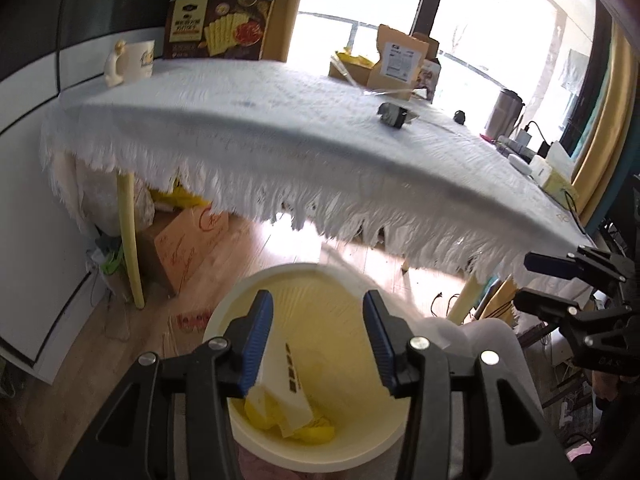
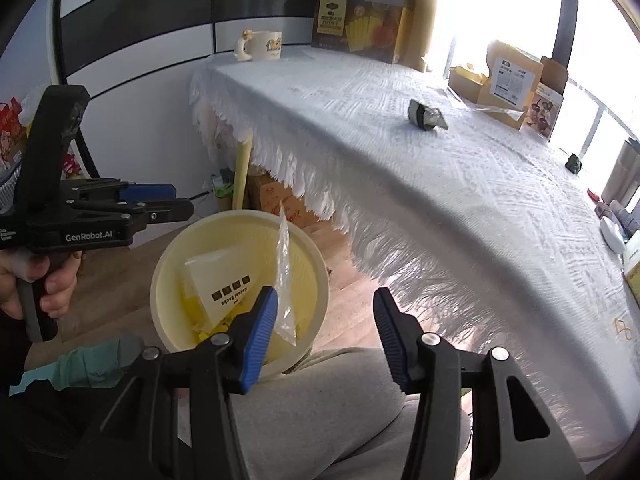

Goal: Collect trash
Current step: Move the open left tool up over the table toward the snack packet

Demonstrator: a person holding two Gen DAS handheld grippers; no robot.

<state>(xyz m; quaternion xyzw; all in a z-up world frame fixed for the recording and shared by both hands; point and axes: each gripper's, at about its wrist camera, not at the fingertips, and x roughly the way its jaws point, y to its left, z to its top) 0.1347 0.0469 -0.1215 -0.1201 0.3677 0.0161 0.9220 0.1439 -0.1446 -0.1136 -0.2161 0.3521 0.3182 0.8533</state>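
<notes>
A cream round bin point(image 1: 224, 320) point(image 2: 160, 280) stands on the floor in front of the table. It holds a white package with dark squares point(image 1: 288, 380) point(image 2: 224, 280), yellow wrappers point(image 1: 312, 434) and a clear plastic wrapper point(image 2: 285, 272) leaning on its rim. My left gripper point(image 1: 318, 340) is open and empty above the bin; it also shows in the right wrist view point(image 2: 168, 200). My right gripper point(image 2: 326, 332) is open and empty beside the bin, and shows at the right of the left wrist view point(image 1: 524, 280). A crumpled dark wrapper point(image 1: 394, 114) point(image 2: 426, 116) lies on the white tablecloth point(image 1: 248, 120) point(image 2: 440, 184).
On the table stand a cracker box point(image 1: 220, 24) point(image 2: 360, 28), a cream mug point(image 1: 136, 58) point(image 2: 264, 45), open cardboard boxes point(image 1: 392, 62) point(image 2: 508, 84), a steel tumbler point(image 1: 506, 112) and small items at the far right. A cardboard box point(image 1: 188, 244) lies under the table. My grey-trousered leg point(image 2: 340, 412) is below.
</notes>
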